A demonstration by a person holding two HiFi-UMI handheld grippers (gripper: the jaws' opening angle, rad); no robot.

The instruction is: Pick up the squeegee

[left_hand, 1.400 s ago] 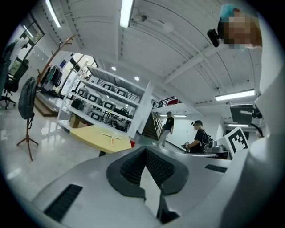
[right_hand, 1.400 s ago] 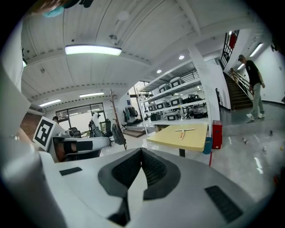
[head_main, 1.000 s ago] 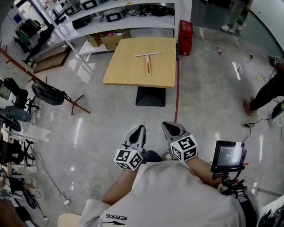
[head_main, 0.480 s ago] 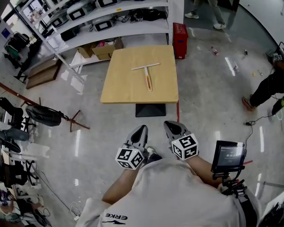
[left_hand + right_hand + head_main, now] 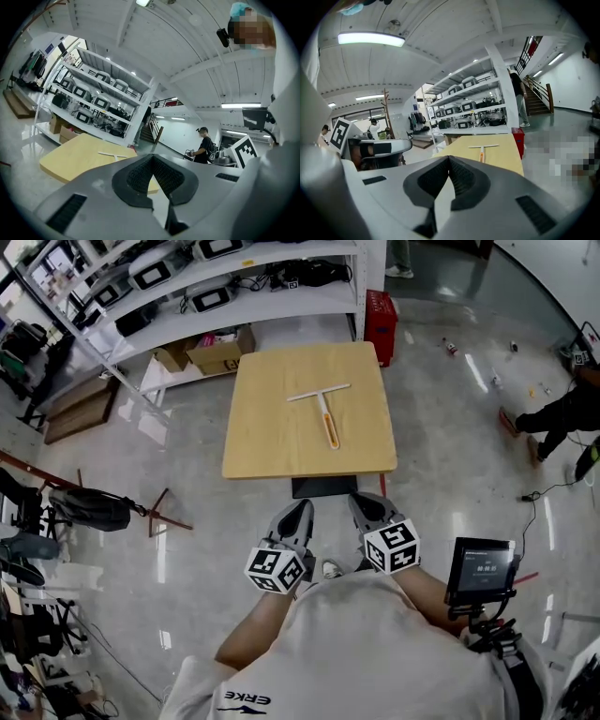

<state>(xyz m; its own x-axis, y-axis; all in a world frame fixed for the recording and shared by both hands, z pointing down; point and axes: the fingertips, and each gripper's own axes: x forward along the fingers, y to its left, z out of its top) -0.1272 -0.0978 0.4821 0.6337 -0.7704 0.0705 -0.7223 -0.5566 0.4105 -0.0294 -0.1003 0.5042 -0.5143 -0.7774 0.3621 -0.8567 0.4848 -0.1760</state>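
The person holds both arms forward and close to the body, the left forearm [image 5: 251, 636] and right forearm [image 5: 427, 592] angled inward so the two tools sit side by side, near each other but apart. The left gripper [image 5: 297, 513] points ahead and about level, its jaws closed tip to tip with nothing between them. The right gripper [image 5: 365, 505] tilts slightly downward, its jaws likewise pressed together and empty. Each one's marker cube [image 5: 277, 570] faces up toward the head.

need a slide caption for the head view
Left tool and right tool, both shut and empty, short of a wooden table bearing a squeegee.
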